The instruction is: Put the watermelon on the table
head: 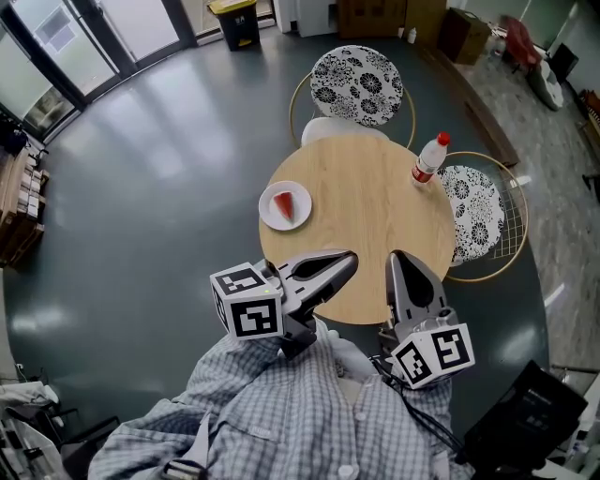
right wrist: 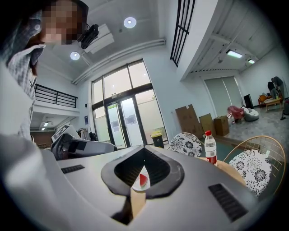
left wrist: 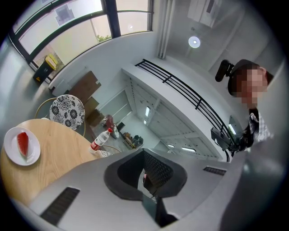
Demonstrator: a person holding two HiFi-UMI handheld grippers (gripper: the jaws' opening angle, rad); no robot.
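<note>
Red watermelon wedge [head: 283, 205] lies on a white round plate [head: 269, 218] on the round wooden bench [head: 366, 211]; left gripper [head: 350, 260] and right gripper [head: 397, 256], jaws closed and empty, over its near edge

A red-capped bottle [head: 427, 159] stands upright ahead of the right tongs [head: 397, 256], a little to their right. Just right of it is a chair [head: 478, 211] with a flower-print cushion. A second chair [head: 357, 84] of the same kind stands well ahead of both tongs. Far ahead of the left tongs [head: 348, 262], a yellow-lidded bin [head: 234, 19] stands on the dark floor [head: 159, 169] near glass doors [head: 56, 42]. Cardboard boxes [head: 370, 14] stand to the right of the bin.
</note>
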